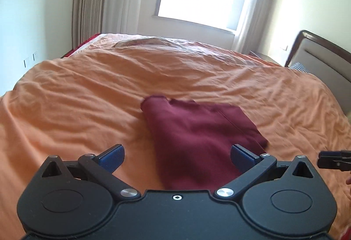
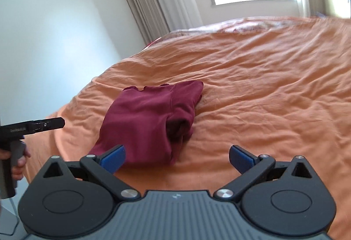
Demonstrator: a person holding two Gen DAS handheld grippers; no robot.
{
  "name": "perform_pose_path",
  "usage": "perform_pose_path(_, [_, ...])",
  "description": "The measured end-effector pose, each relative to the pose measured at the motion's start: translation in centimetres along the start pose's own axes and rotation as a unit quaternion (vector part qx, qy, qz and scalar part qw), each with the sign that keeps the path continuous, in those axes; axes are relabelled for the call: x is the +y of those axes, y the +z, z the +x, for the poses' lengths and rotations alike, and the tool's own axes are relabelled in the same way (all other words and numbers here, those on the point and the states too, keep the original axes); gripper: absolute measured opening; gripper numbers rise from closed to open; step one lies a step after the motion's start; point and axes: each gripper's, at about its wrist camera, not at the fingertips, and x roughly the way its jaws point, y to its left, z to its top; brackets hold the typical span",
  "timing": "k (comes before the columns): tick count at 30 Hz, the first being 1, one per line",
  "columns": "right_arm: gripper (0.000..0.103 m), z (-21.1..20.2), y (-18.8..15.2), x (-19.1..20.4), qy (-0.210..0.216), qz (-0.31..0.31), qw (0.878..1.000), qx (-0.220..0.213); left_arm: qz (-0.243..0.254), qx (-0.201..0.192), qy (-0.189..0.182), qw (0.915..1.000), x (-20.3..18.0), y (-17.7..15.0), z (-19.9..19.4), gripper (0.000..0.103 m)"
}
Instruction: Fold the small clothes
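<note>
Both my left gripper (image 1: 177, 157) and right gripper (image 2: 177, 157) hover with jaws wide apart, holding nothing, above the folded maroon garment (image 2: 151, 117) on the orange bed (image 2: 263, 97) — a careless nudge could, I judge, undo its loose right-hand fold.
</note>
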Motion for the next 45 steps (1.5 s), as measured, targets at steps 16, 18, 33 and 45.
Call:
perform_pose_path(16, [0.103,-6.2,-7.7,5.1,-0.004,-0.010,0.999,-0.038,0.030,-0.008,0.026,0.9992,-7.0,-7.1,-7.3,0.103])
perform_pose_path(18, [0.103,-6.6,-8.0,5.1,-0.015,-0.016,0.999,-0.037,0.035,-0.016,0.043,0.9983,-7.8,-7.1,-7.9,0.103])
perform_pose_path(33, [0.103,-7.4,-7.7,4.5,-0.041,-0.028,0.998,-0.050,0.074,-0.020,0.022,0.9968,-10.8,-6.4,-8.2,0.103])
perform_pose_path(45, [0.103,-6.8,-7.2,4.1,-0.043,-0.031,0.997,-0.050,0.074,-0.022,0.026,0.9967,-10.5,-6.5,-7.8,0.103])
